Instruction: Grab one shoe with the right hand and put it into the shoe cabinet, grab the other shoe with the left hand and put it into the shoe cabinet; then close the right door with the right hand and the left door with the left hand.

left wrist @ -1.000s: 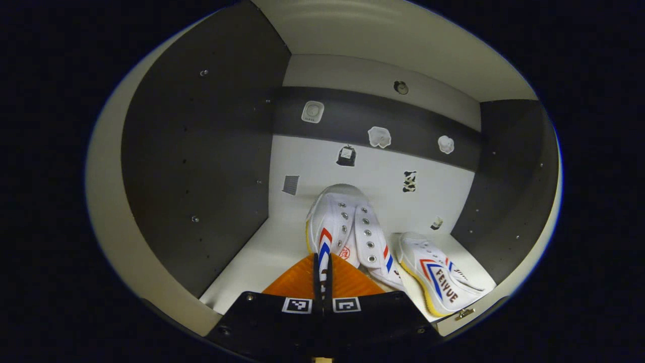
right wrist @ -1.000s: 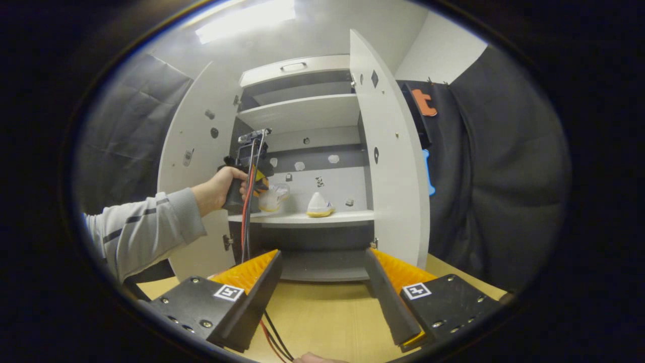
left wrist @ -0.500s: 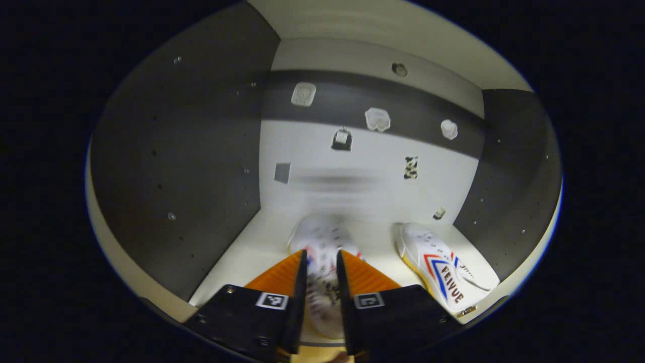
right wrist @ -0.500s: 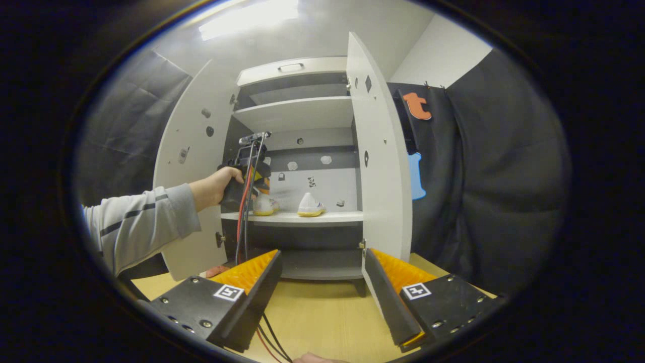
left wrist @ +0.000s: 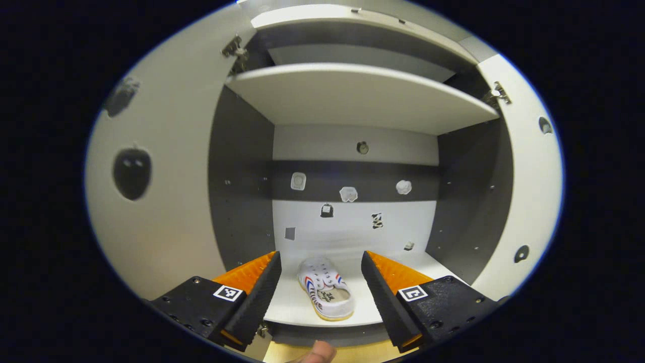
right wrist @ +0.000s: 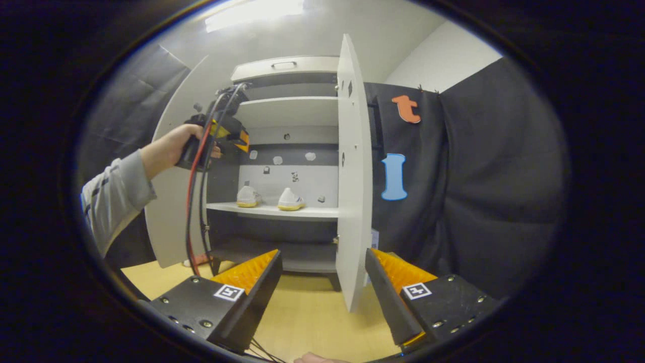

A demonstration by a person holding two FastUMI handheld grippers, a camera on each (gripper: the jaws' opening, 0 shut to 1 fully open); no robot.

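Two shoes sit side by side on the cabinet's middle shelf (right wrist: 302, 212): left shoe (right wrist: 248, 197), right shoe (right wrist: 291, 200). Two doors hang open, left door (right wrist: 171, 222) and right door (right wrist: 353, 191). Left gripper (left wrist: 319, 287) is spread wide, empty, facing one shoe. Right gripper (right wrist: 322, 282) is spread too, grasping nothing, its fingers either side of the right door's edge.

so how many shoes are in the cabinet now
2, side by side on the middle shelf: the left shoe nearer the left door, the right shoe toward the shelf's middle.
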